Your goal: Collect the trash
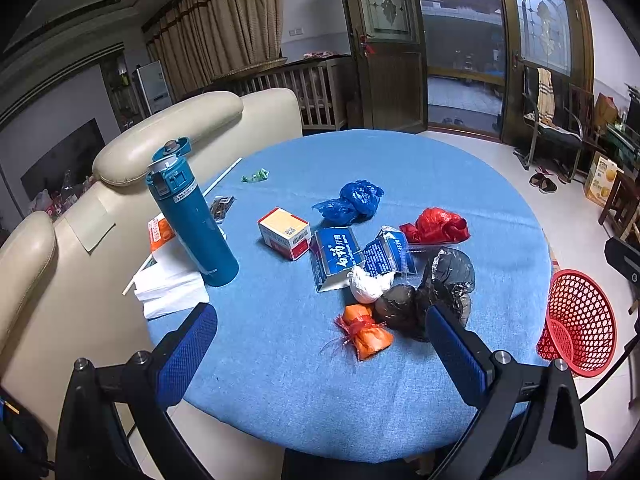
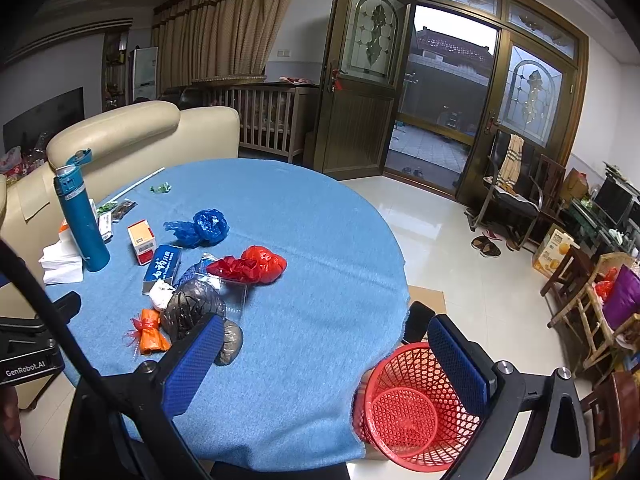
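Observation:
Trash lies on a round table with a blue cloth (image 1: 280,380): an orange bag (image 1: 366,330), a brown bag (image 1: 398,308), a black bag (image 1: 450,276), a white wad (image 1: 368,286), a red bag (image 1: 436,226), a blue bag (image 1: 354,202), blue cartons (image 1: 336,258) and a small box (image 1: 285,233). A red mesh basket (image 2: 412,408) stands on the floor by the table edge. My left gripper (image 1: 320,328) is open above the near cloth, just short of the orange bag. My right gripper (image 2: 326,340) is open and empty, above the table edge and basket.
A teal flask (image 1: 192,220) stands at the left on white tissues (image 1: 168,284). A green wrapper (image 1: 255,176) lies far back. A cream sofa (image 1: 168,128) is behind the table. Chairs (image 2: 512,196) and slippers (image 2: 486,246) are on the tiled floor.

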`<state>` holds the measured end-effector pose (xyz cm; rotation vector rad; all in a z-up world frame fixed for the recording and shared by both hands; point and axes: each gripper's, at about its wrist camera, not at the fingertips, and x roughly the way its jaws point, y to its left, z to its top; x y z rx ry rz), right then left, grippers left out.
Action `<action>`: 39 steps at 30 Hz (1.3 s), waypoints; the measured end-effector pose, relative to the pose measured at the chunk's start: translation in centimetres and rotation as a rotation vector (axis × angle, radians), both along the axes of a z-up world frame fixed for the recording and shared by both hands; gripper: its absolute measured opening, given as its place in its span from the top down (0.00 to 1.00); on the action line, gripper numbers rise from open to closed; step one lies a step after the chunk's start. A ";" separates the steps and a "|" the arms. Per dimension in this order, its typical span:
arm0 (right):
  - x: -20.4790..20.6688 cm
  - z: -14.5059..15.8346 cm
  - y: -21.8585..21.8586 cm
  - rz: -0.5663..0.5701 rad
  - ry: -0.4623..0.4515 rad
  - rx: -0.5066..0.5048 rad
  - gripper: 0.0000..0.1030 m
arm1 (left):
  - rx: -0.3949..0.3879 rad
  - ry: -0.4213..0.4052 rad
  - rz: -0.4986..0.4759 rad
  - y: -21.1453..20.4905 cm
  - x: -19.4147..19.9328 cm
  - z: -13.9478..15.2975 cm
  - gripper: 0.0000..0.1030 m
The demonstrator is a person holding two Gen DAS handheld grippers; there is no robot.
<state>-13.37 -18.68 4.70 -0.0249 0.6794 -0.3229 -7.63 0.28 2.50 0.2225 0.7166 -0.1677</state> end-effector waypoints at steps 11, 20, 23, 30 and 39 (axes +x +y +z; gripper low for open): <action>0.1 -0.2 -0.1 0.002 0.008 -0.002 0.00 | -0.001 0.012 0.000 -0.1 0.1 -0.4 0.00; 0.5 -0.7 -0.2 0.005 0.010 0.003 0.00 | -0.002 0.023 0.002 0.1 0.4 -0.8 0.00; 0.7 -0.9 -0.1 0.007 0.021 0.014 0.00 | 0.001 0.028 0.004 0.1 0.5 -1.1 0.00; 1.2 -1.3 0.0 0.012 0.046 0.033 0.00 | -0.001 0.040 0.008 0.2 0.7 -1.5 0.00; 2.4 -3.2 -1.8 0.065 0.060 0.174 0.00 | -0.013 0.093 0.046 1.4 1.9 -3.2 0.00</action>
